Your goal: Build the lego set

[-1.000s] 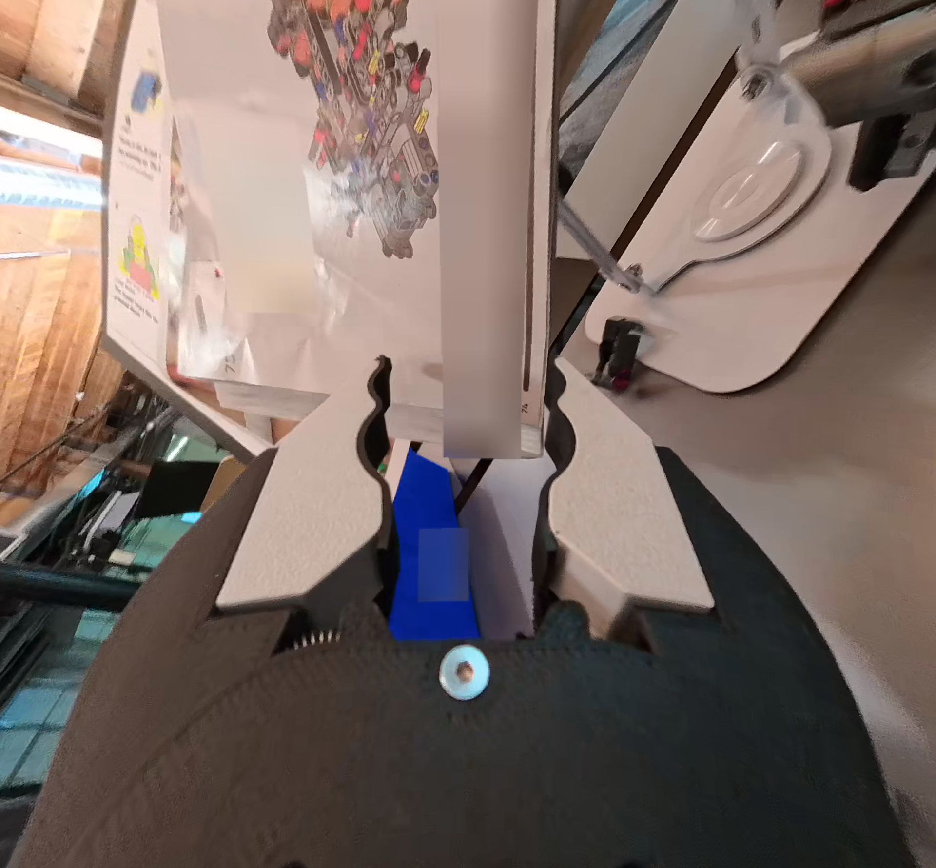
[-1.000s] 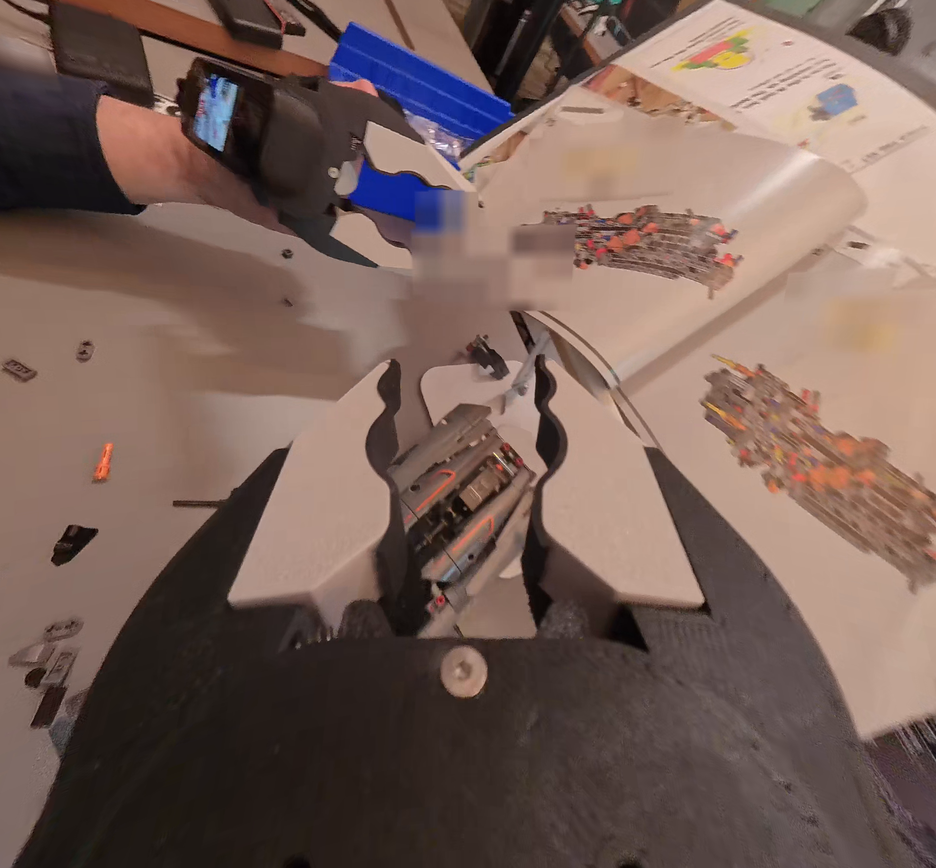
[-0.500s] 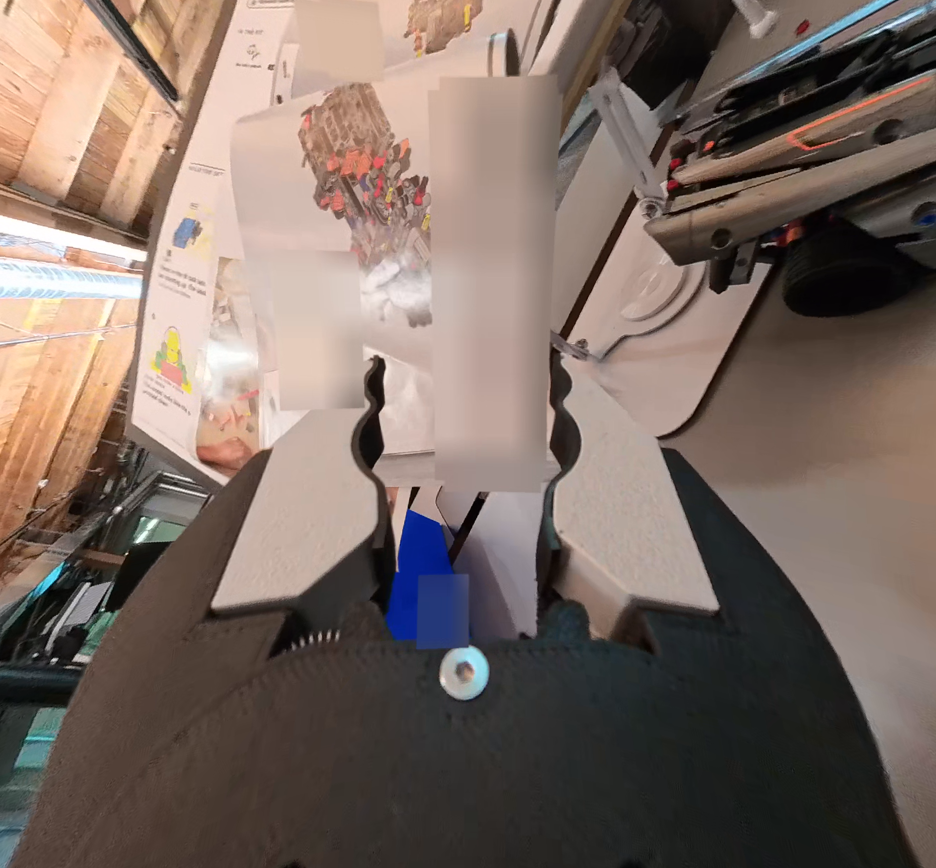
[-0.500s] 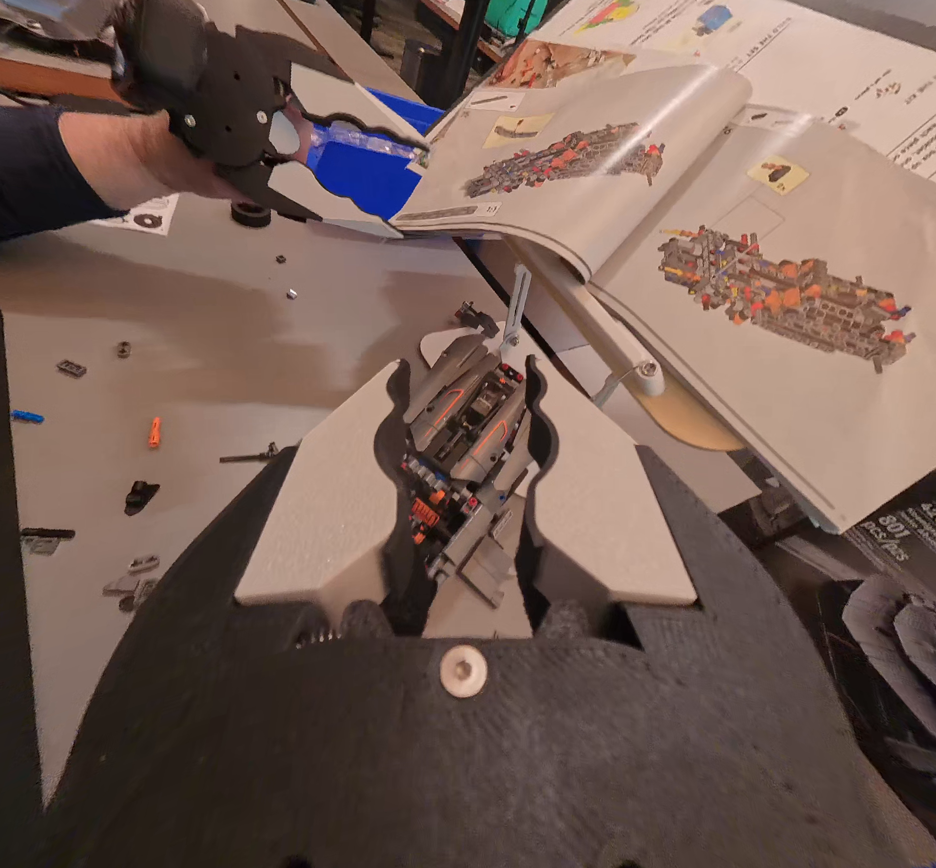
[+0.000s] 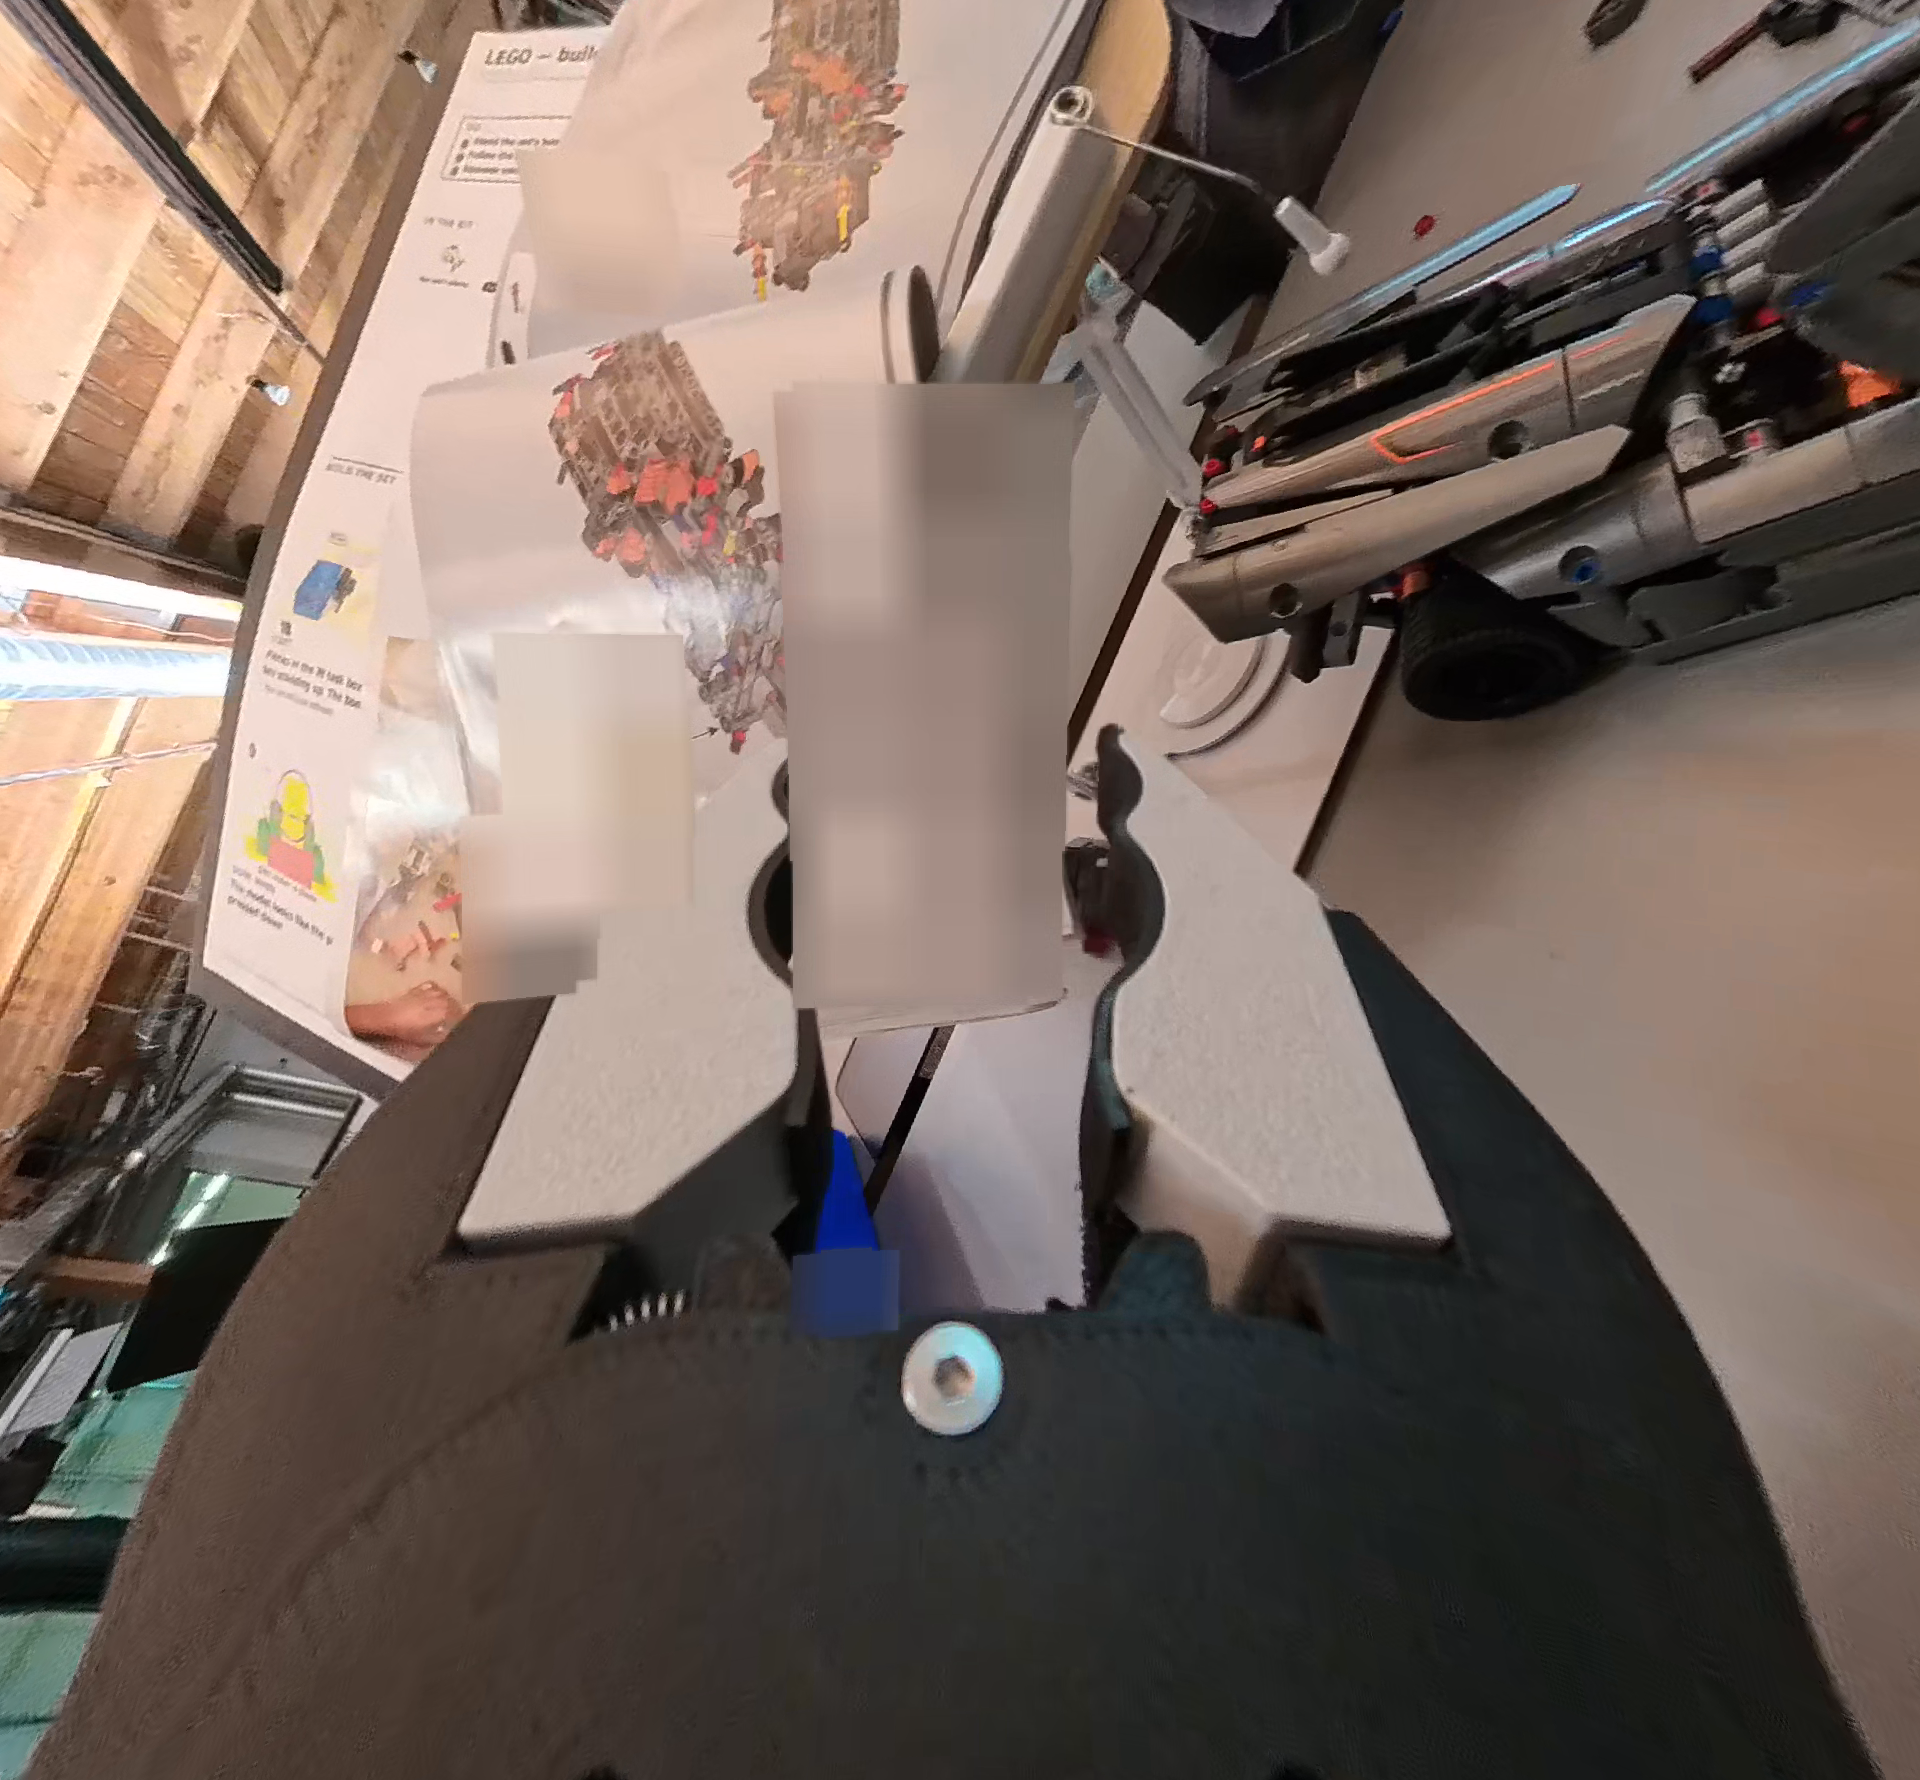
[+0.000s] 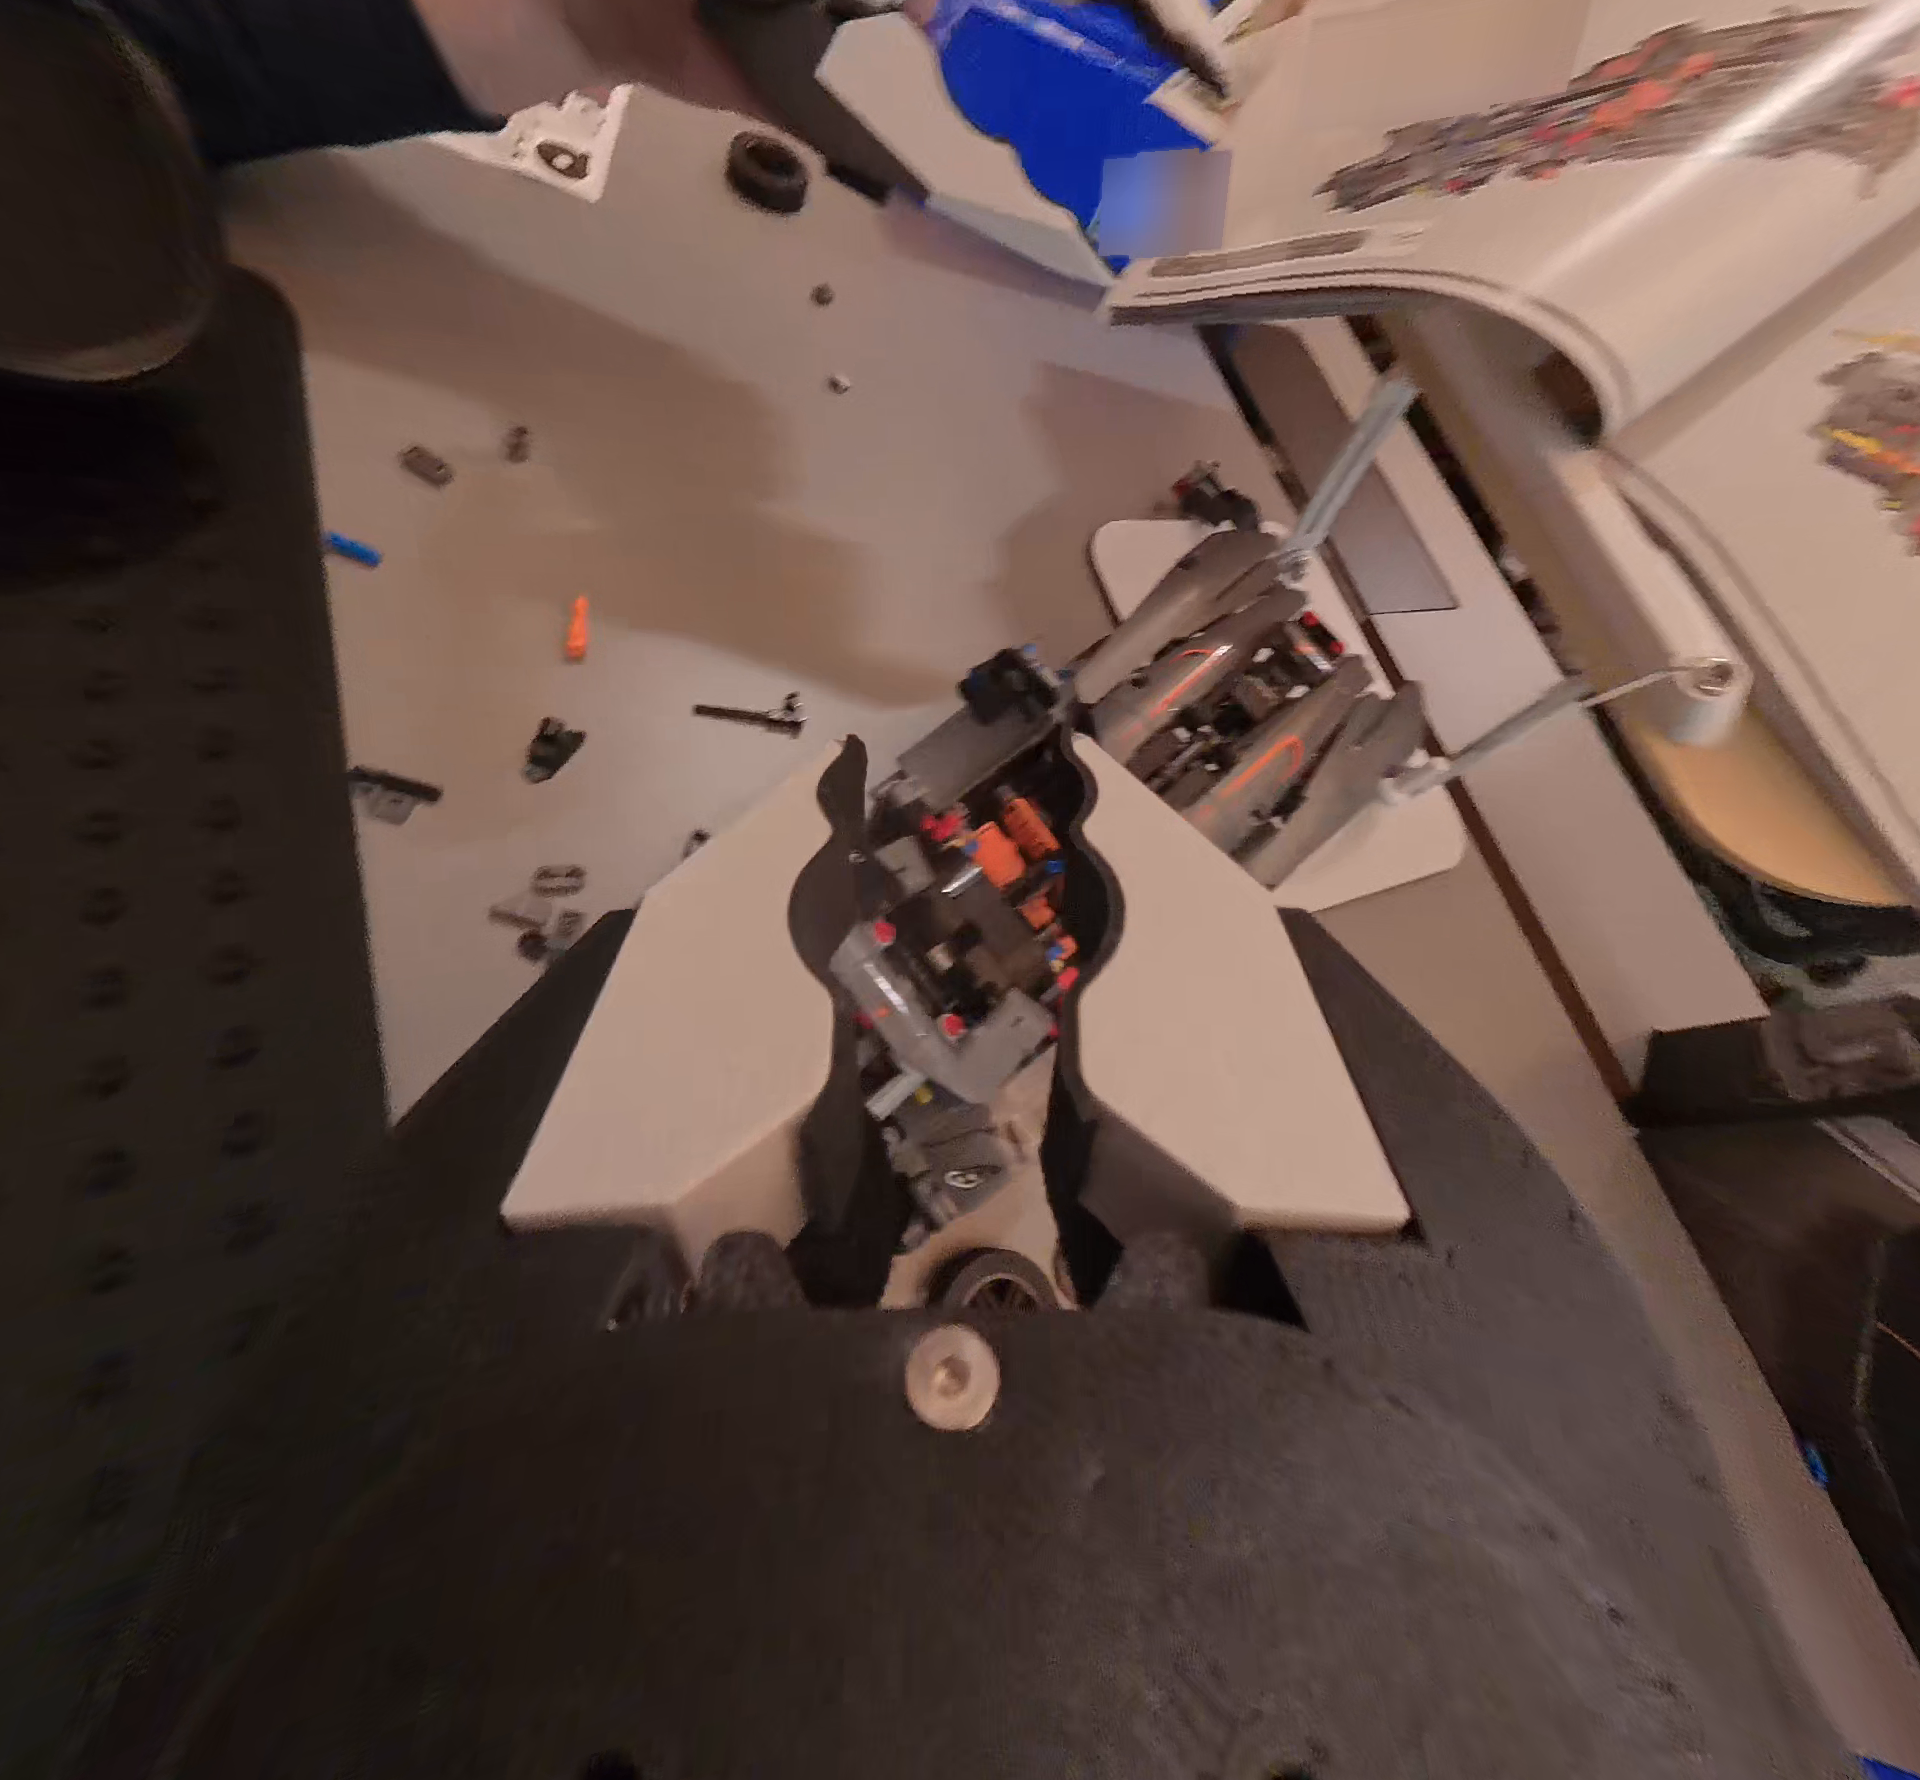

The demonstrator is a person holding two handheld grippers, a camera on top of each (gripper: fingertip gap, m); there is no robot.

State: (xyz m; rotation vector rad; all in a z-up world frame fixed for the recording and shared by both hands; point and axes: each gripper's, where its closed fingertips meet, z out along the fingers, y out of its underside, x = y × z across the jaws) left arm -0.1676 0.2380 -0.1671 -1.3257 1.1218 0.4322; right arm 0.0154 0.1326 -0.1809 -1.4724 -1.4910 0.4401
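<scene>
Left gripper (image 5: 945, 889), fingers wide, straddled the instruction booklet (image 5: 727, 525) page edge to turn it; right gripper (image 6: 961, 899), jaws apart, hovered over the lego car (image 6: 1226, 722) beside the booklet.

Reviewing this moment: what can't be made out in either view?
- Left view: patches laid over the booklet page hide much of it and the left hand-held gripper gap, so grip is unclear.
- Right view: right hand-held gripper fingers cover the model car middle; contact unclear.
- Right view: loose pieces too small, blurred.
</scene>
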